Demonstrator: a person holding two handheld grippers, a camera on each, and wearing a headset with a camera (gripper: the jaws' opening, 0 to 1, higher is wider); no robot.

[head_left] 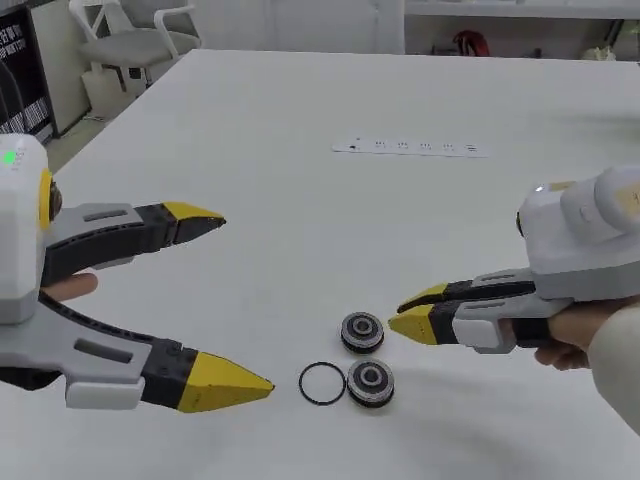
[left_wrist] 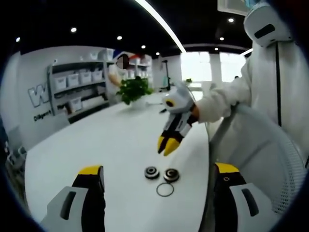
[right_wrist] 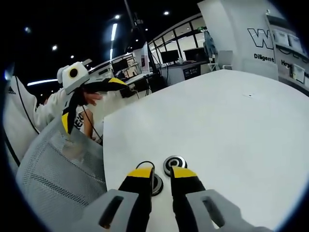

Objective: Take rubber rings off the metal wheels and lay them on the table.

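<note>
1. white tabletop (head_left: 300, 180): takes up most of head view. Flat pale socket strip (head_left: 410, 148) lies on it, upper centre.
2. left gripper (head_left: 215, 300): grey-white body, black jaws w/ yellow tips, lower left of head view. Jaws spread wide, nothing between them. Well apart from the wheels. In right gripper view it sits upper left (right_wrist: 89, 101), likewise spread.
3. right gripper (head_left: 398, 312): same build, right side of head view, held by a hand in a white sleeve. Jaws drawn nearly together w/ narrow gap, nothing gripped. Tips just right of upper wheel; contact can't be told.
4. Two small round metal wheels w/ dark outer bands, lower centre of head view, close together: upper wheel (head_left: 362, 332), lower wheel (head_left: 370, 382). In right gripper view upper wheel (right_wrist: 175, 162) lies just beyond the tips. In left gripper view both sit mid-frame, bottom half.
5. thin black rubber ring (head_left: 322, 384): loose, flat on tabletop, just left of lower wheel, edges touching or nearly so. In left gripper view it is the nearest item (left_wrist: 165, 189).
</note>
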